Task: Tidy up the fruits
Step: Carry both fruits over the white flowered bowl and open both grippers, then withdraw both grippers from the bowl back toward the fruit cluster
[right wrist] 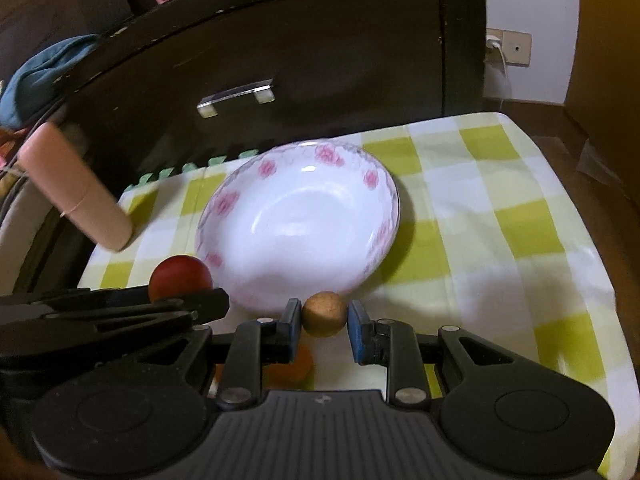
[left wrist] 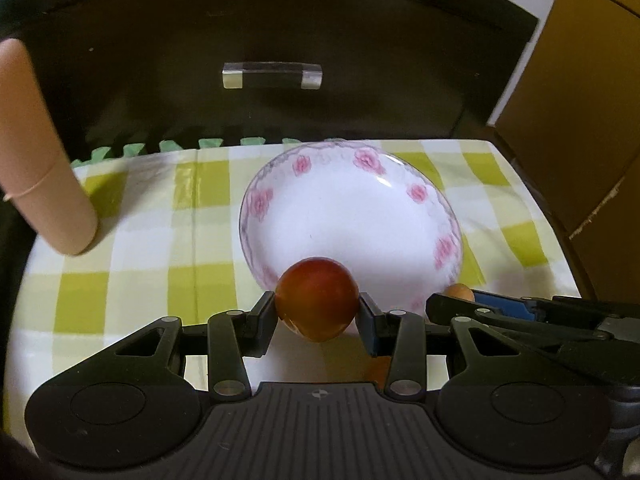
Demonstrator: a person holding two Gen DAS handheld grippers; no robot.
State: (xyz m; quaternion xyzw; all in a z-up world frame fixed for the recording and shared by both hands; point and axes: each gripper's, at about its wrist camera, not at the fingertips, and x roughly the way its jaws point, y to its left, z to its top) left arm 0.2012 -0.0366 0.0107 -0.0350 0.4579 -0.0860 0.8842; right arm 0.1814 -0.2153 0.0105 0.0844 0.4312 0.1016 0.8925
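Observation:
My left gripper (left wrist: 318, 314) is shut on a round red fruit (left wrist: 317, 298), held just in front of the near rim of a white bowl with pink flowers (left wrist: 352, 216). My right gripper (right wrist: 324, 316) is shut on a small round tan fruit (right wrist: 323, 314), held at the bowl's (right wrist: 298, 220) near rim. The bowl is empty. In the right wrist view the red fruit (right wrist: 180, 272) shows to the left, in the left gripper. In the left wrist view the tan fruit (left wrist: 460, 291) peeks out at the right. An orange fruit (right wrist: 290, 364) lies on the cloth under my right gripper.
The bowl stands on a yellow-and-white checked cloth (right wrist: 500, 208) on a small table. A pink cylinder (left wrist: 44, 164) leans at the left edge. A dark cabinet with a clear handle (left wrist: 272, 75) stands behind. A cardboard box (left wrist: 580, 100) is at the right.

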